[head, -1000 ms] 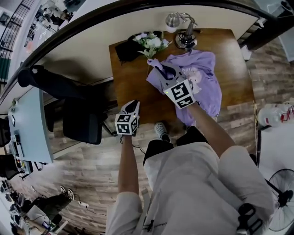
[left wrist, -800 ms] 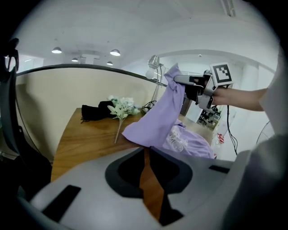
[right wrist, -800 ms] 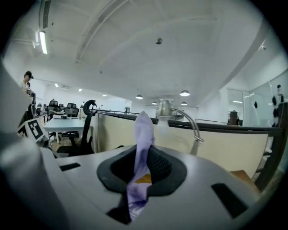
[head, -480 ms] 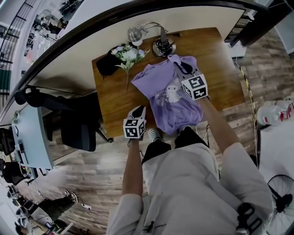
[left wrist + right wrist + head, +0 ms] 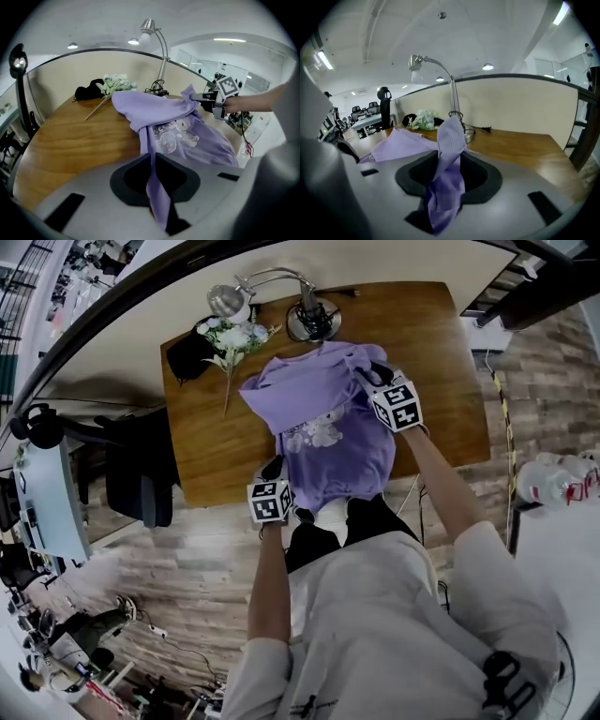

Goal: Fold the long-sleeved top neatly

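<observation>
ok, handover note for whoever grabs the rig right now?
Left hand-held gripper: shut on the near left edge of the purple top.
Right hand-held gripper: jaws have just been opening, the top's far right part between them.
Top lies print up, rumpled, on the wooden table.
Done: laid out roughly.
Left: smooth it, fold sleeves and body.

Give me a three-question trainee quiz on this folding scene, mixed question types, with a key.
1. Multiple choice: what do the left tongs grip? A) a white towel B) a fold of the purple long-sleeved top C) a black cable
2. True or false: the desk lamp stands on the floor beside the table.
3. Fill in: in the head view, the flowers lie to the ___ of the long-sleeved top.
Key: 1 B; 2 false, it stands on the table; 3 left.
</observation>
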`<state>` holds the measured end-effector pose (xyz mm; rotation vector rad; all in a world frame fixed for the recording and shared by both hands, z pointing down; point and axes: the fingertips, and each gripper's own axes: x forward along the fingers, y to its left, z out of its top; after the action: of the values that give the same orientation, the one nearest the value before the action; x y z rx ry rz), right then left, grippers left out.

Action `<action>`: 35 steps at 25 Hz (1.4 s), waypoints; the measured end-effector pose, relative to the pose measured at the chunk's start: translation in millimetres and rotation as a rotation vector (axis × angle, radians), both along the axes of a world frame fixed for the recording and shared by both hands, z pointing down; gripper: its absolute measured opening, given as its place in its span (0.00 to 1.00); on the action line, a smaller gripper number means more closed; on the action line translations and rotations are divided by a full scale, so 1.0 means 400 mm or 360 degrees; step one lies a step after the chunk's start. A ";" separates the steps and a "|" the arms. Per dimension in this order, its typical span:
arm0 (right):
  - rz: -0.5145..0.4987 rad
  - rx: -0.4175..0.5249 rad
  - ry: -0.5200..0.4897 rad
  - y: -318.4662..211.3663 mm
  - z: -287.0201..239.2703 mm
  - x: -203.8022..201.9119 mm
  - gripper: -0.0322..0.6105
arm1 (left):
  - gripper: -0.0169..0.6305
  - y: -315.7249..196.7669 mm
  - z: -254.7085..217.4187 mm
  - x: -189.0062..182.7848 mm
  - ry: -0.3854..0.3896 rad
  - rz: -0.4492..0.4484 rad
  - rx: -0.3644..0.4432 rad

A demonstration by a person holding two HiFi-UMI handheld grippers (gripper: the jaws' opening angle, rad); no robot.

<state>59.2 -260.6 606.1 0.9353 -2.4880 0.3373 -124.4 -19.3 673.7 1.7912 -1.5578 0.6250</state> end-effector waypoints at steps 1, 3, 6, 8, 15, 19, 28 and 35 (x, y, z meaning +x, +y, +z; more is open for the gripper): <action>-0.0015 -0.0042 0.0028 0.000 0.024 0.014 0.30 | 0.10 0.004 0.014 -0.002 -0.0012 -0.0033 -0.0023; -0.0013 -0.0124 0.0054 0.002 0.059 0.053 0.34 | 0.09 0.010 0.036 -0.009 -0.0036 -0.0088 -0.0058; 0.0018 -0.0240 0.0028 0.014 0.086 0.122 0.42 | 0.09 0.017 0.046 -0.025 -0.0055 -0.0148 -0.0068; 0.0049 -0.0272 0.0019 0.027 0.092 0.171 0.42 | 0.09 0.022 0.048 -0.033 -0.0056 -0.0172 -0.0065; 0.0057 -0.0167 -0.0031 0.048 0.035 0.223 0.43 | 0.09 0.060 0.052 -0.023 -0.0022 -0.0173 -0.0056; -0.0398 -0.0028 0.0492 0.036 0.085 0.111 0.44 | 0.09 0.086 0.060 -0.013 -0.0024 -0.0150 -0.0097; -0.0885 0.0715 0.0387 0.041 -0.261 -0.137 0.08 | 0.09 0.094 0.069 -0.019 -0.0016 -0.0197 -0.0108; -0.0933 0.0478 0.0899 0.058 -0.020 0.140 0.27 | 0.09 0.103 0.068 -0.025 -0.0030 -0.0258 -0.0096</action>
<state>115.2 -237.4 598.1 0.2945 -2.1644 -0.4427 -134.3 22.0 700.8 1.6002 -1.6594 0.6053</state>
